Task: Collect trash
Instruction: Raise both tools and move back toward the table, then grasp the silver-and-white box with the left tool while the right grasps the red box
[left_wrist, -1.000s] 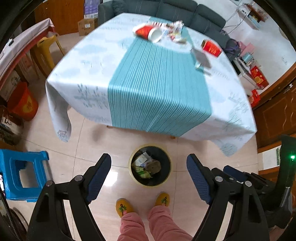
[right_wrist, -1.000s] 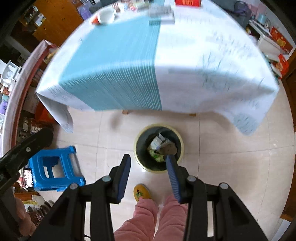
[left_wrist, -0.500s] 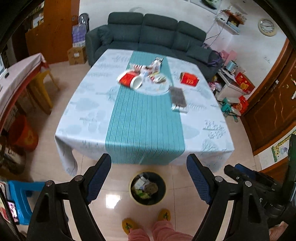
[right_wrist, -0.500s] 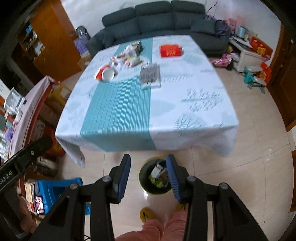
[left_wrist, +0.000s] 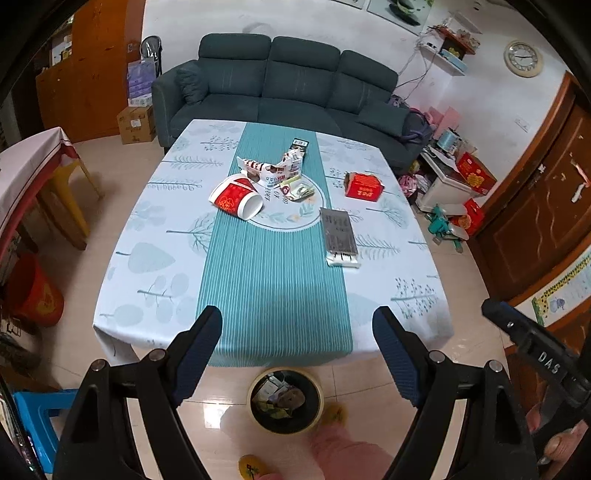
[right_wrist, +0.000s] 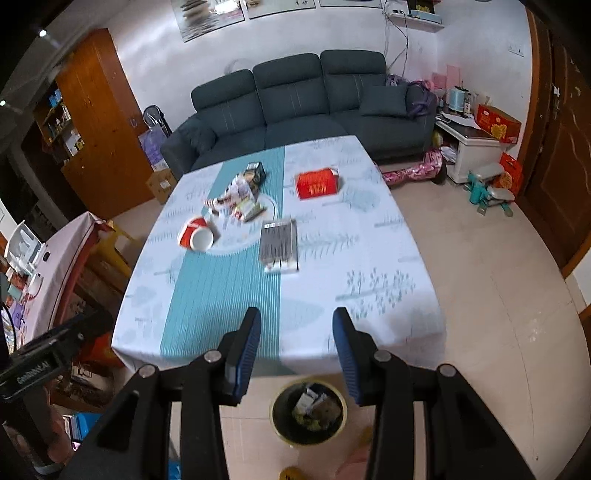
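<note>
A table (left_wrist: 159, 258) with a white and teal cloth holds trash: a tipped red paper cup (left_wrist: 236, 197), a heap of crumpled wrappers (left_wrist: 280, 173), a red box (left_wrist: 364, 185) and a flat grey pack (left_wrist: 338, 236). The same cup (right_wrist: 195, 236), wrappers (right_wrist: 240, 199), red box (right_wrist: 317, 182) and grey pack (right_wrist: 279, 245) show in the right wrist view. A dark bin (left_wrist: 285, 399) with rubbish stands on the floor below the near table edge; it also shows in the right wrist view (right_wrist: 308, 411). My left gripper (left_wrist: 295, 339) is open and empty. My right gripper (right_wrist: 297, 339) is open and empty. Both hang before the near table edge.
A dark green sofa (left_wrist: 280, 88) stands behind the table. A side table (left_wrist: 33, 166) and a red bucket (left_wrist: 33, 291) are at the left, a blue stool (left_wrist: 33, 424) at lower left. Boxes and clutter (left_wrist: 461, 184) lie at the right by a wooden door (left_wrist: 535, 206).
Both grippers have tilted up from the bin on the floor toward the table top. The table, the trash on it and the sofa have come into full view. The jaws have not changed.
</note>
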